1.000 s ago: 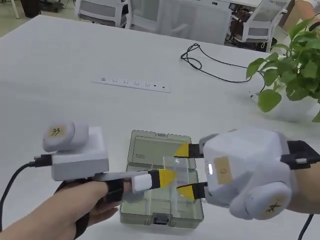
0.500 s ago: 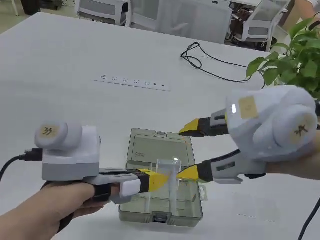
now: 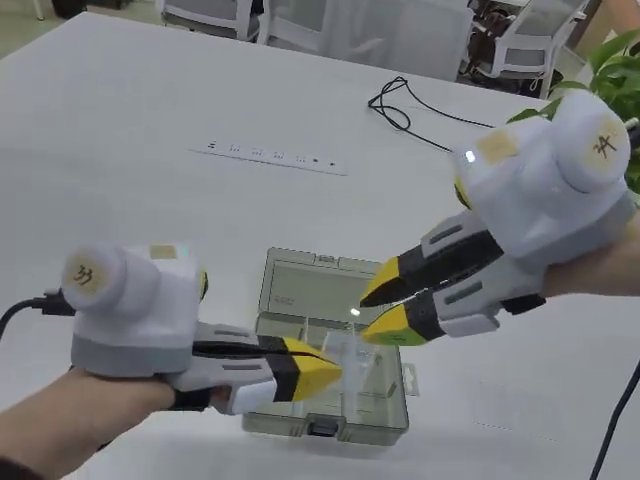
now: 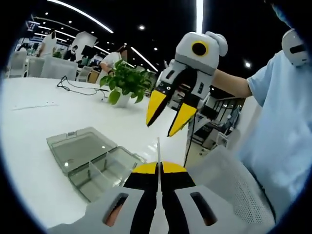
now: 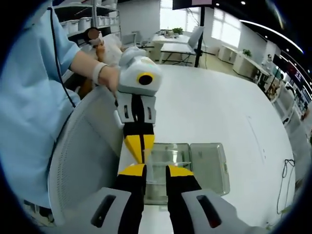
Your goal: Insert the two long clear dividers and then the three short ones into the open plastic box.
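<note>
Left gripper (image 4: pixel 158 165) is clamping a clear divider (image 4: pixel 158 146) edge-on, pointing forward. Right gripper (image 3: pixel 365 318), jaws apart, is hovering over the box (image 3: pixel 375 425) near the table (image 3: pixel 150 100) edge.

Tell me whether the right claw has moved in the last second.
Yes. The right claw has lifted up and back to the right, off the box.

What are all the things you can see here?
table: one, white, under everything
plastic box: one, smoky clear, open, on the table
clear divider: one, see-through, held above the box
power strip: one, white, mid-table
cable: one, black, table's far side
plant: one, green, far right
chairs: several, pale, behind the table
left gripper: one, white with yellow tips, shut on the clear divider
right gripper: one, white with yellow tips, open, above the box
</note>
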